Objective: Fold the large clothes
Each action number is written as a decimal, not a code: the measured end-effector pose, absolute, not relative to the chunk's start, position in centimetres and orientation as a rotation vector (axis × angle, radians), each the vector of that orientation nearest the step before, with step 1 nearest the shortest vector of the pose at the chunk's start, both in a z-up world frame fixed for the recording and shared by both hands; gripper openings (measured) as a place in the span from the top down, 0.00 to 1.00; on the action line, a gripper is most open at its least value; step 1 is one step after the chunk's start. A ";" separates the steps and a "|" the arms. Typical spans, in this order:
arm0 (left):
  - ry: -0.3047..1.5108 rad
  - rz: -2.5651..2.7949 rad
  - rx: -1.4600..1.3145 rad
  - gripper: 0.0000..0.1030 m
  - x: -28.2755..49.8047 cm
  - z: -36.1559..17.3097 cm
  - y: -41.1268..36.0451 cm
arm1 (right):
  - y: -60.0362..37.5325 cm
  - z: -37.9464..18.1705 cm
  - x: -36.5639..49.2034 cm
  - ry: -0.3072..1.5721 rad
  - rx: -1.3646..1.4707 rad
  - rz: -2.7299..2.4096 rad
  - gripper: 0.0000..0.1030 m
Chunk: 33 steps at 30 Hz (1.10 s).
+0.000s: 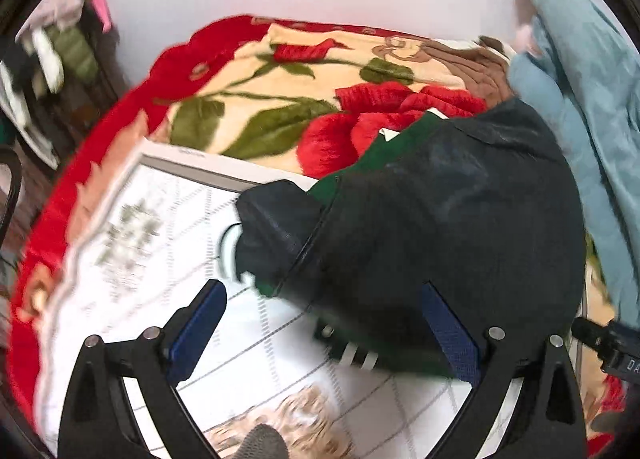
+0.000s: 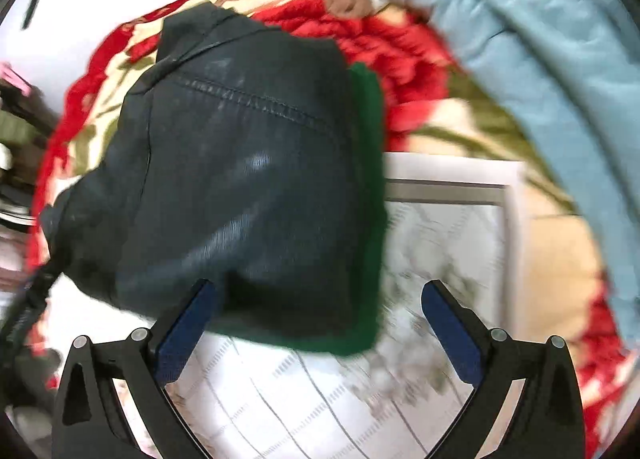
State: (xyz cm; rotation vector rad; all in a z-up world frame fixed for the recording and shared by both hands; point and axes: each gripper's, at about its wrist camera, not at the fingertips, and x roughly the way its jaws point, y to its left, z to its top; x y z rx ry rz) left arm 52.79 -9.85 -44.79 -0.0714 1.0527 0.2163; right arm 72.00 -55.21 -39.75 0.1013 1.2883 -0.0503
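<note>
A folded dark navy garment (image 1: pixel 440 219) lies on a dark green garment (image 1: pixel 384 151) over a white patterned sheet (image 1: pixel 152 259). My left gripper (image 1: pixel 324 323) is open, its fingers just at the near edge of the pile, holding nothing. In the right wrist view the same navy garment (image 2: pixel 240 163) sits on the green one (image 2: pixel 368 131). My right gripper (image 2: pixel 320 319) is open at the pile's near edge, empty. The tip of the right gripper (image 1: pixel 608 343) shows at the right edge of the left wrist view.
A red rose blanket (image 1: pixel 280 99) covers the bed. A light blue garment (image 1: pixel 580 99) hangs or lies at the right, also in the right wrist view (image 2: pixel 540 39). A brown cloth (image 1: pixel 472 63) lies behind the pile. Clothes (image 1: pixel 60 43) hang at far left.
</note>
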 end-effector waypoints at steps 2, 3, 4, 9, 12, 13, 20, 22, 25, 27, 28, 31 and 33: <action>1.049 0.203 -0.025 0.04 51.3 -42.7 -10.2 | -53.2 -37.7 69.4 1.261 0.056 -0.106 0.00; 1.047 0.194 -0.011 0.04 50.6 -41.8 -10.3 | -52.5 -36.8 67.9 1.248 0.041 -0.129 0.00; 1.047 0.181 0.005 0.04 49.4 -40.6 -10.5 | -51.0 -35.1 66.2 1.233 0.031 -0.146 0.00; 1.031 0.120 0.033 0.04 45.6 -34.5 -10.7 | -48.0 -28.6 57.8 1.159 0.018 -0.206 0.00; 1.000 0.093 0.030 0.04 42.3 -30.1 -10.3 | -45.3 -22.6 53.1 1.113 0.009 -0.234 0.00; 0.985 0.085 0.026 0.04 40.8 -28.1 -10.1 | -44.6 -20.6 51.5 1.094 0.007 -0.241 0.00; 0.901 0.037 0.033 0.04 32.8 -17.4 -9.3 | -40.3 -7.2 40.4 0.963 0.002 -0.273 0.00; 0.879 0.039 0.051 0.04 30.2 -14.6 -9.1 | -39.2 -3.3 37.1 0.924 0.005 -0.285 0.00; 0.856 0.032 0.056 0.04 27.0 -11.1 -8.9 | -37.8 1.5 32.6 0.887 0.005 -0.294 0.00; 0.841 0.024 0.046 0.04 24.7 -8.7 -8.8 | -37.2 4.5 29.8 0.863 0.015 -0.285 0.00; 0.828 0.034 0.045 0.04 23.5 -7.5 -8.7 | -36.9 5.9 28.4 0.851 0.014 -0.279 0.00; 0.812 0.032 0.026 0.04 21.3 -5.2 -8.6 | -36.4 9.4 24.9 0.815 0.013 -0.257 0.00; 0.788 0.032 0.010 0.04 19.9 -3.6 -8.5 | -36.3 11.6 22.7 0.791 -0.001 -0.259 0.00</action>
